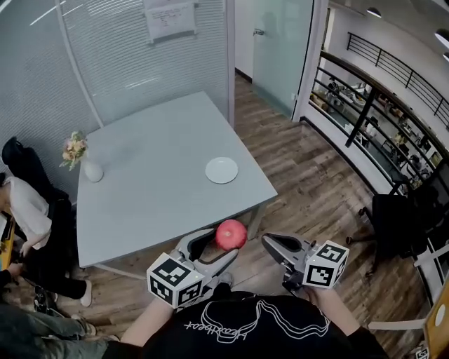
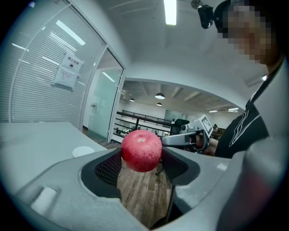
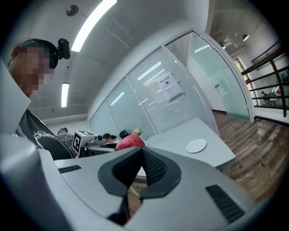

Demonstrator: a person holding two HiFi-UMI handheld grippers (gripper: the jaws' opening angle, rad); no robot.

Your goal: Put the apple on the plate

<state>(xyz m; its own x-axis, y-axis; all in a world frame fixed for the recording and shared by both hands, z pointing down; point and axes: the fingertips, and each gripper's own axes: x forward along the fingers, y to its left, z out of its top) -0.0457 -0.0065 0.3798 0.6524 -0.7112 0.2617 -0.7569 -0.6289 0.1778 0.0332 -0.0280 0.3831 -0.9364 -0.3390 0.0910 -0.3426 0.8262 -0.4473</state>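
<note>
Now apple point(image 1: 231, 234) clamped in left gripper point(image 1: 221, 244), near desk point(image 1: 154, 189) edge, over wood floor point(image 1: 302, 175). Gripper roughly level, aimed deskward. Right gripper point(image 1: 270, 242) beside it, jaws together, empty. Plate point(image 1: 222, 170) on desk, well apart.

The notice point(image 1: 169, 19) on the glass is illegible; shirt point(image 1: 231, 326) script perhaps reads "heartbeat".

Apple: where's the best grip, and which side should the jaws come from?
Grip the apple across its widest middle, with the jaws coming in level from the side. It is round and its stem dimple faces up, so the opposite flanks probably give the pads the most even seat, while the top and bottom curve away. The left gripper holds it this way, over the floor short of the table.
</note>
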